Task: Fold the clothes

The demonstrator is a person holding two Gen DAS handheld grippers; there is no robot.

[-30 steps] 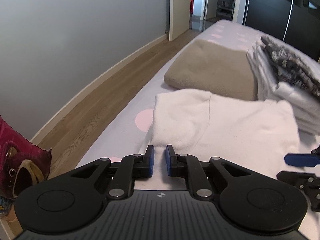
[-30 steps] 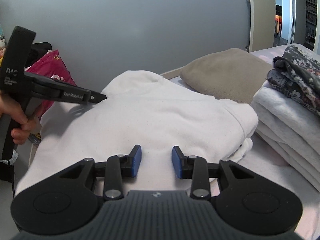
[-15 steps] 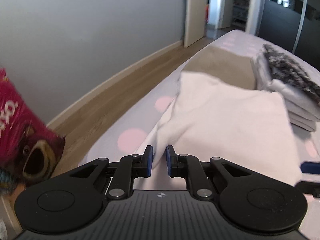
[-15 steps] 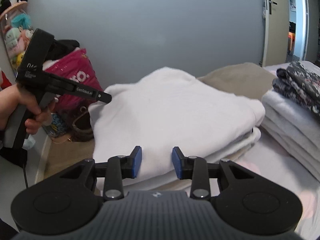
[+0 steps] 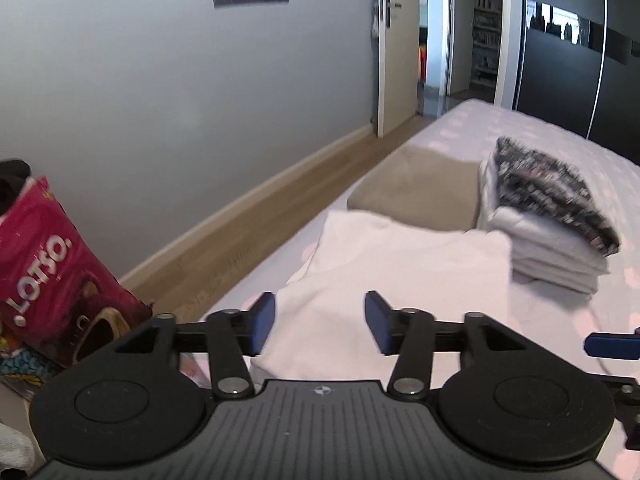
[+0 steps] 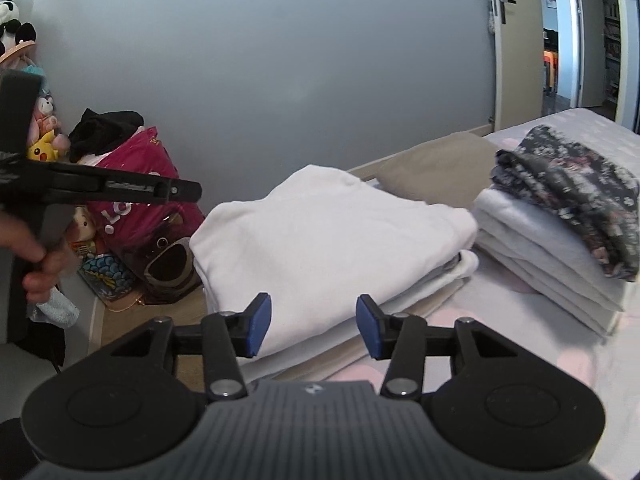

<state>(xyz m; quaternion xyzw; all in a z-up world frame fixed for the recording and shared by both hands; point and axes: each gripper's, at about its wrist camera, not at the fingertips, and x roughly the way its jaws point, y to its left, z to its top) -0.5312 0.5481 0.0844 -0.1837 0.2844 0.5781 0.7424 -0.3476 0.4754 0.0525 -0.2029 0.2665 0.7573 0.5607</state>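
1. Folded white garment (image 6: 332, 236) lying at the bed's (image 6: 560, 364) near edge, stacked on thinner folded layers, square and flat.
2. Just to its right, touching or nearly so, a pile of folded white laundry (image 6: 544, 256) topped by a dark floral piece (image 6: 580, 188).
3. Behind both, a tan pillow (image 5: 420, 192) resting on the pale sheet with pink dots.
4. Beside the bed, on the wooden floor: a magenta "LOTSO" bag (image 5: 52, 280) with a black cloth on top, plush toys (image 6: 44, 148) against the grey wall (image 6: 260, 80). Open door (image 6: 516, 52) at the far end.
5. Left gripper (image 5: 320, 326) hovering above the white garment's near edge, pointing down at a slant; fingers (image 5: 262, 322) spread wide, just opened, nothing pinched between them, cloth only seen below the gap.
6. Right gripper (image 6: 313, 330) likewise tilted downward over the garment's near corner; blue fingers (image 6: 370, 332) apart, just widened, gripping nothing.
7. Seen from the right wrist camera: left gripper body held at the far left by a bare hand (image 6: 38, 256), clear of the garment, over the floor clutter.
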